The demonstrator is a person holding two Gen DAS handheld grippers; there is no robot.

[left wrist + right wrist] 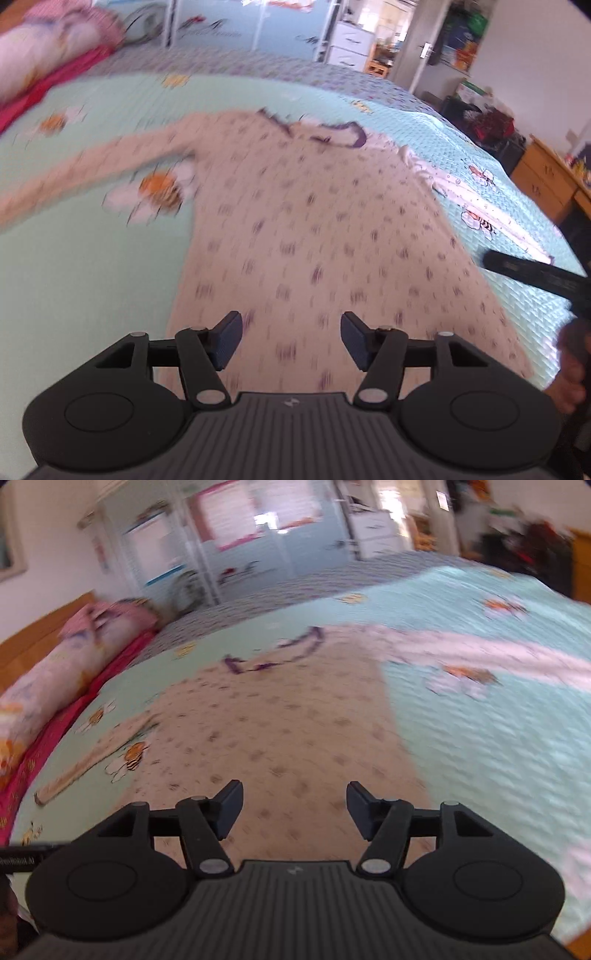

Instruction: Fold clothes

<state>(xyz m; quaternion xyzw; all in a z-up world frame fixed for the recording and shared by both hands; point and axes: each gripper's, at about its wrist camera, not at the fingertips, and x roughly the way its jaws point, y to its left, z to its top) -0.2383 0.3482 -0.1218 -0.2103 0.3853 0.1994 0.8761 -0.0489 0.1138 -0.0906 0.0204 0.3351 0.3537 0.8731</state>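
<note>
A beige long-sleeved top (pixel 314 236) with small purple marks and a purple neckline (pixel 343 134) lies spread flat on the bed, sleeves out to both sides. My left gripper (pixel 291 338) hovers open above its lower hem with nothing between the fingers. In the right wrist view the same top (pixel 288 723) stretches away from me, neckline (pixel 273 657) at the far end. My right gripper (pixel 293 810) is open over the hem area and holds nothing. The right gripper's black body (pixel 535 273) shows at the right edge of the left wrist view. Both views are motion-blurred.
The bed carries a mint quilt (pixel 81 280) with bee and flower prints. A pink and white bolster (pixel 55 679) and red sheet lie along the wooden headboard (pixel 40 627). White drawers (pixel 351 44), a doorway and a wooden dresser (pixel 546 181) stand beyond the bed.
</note>
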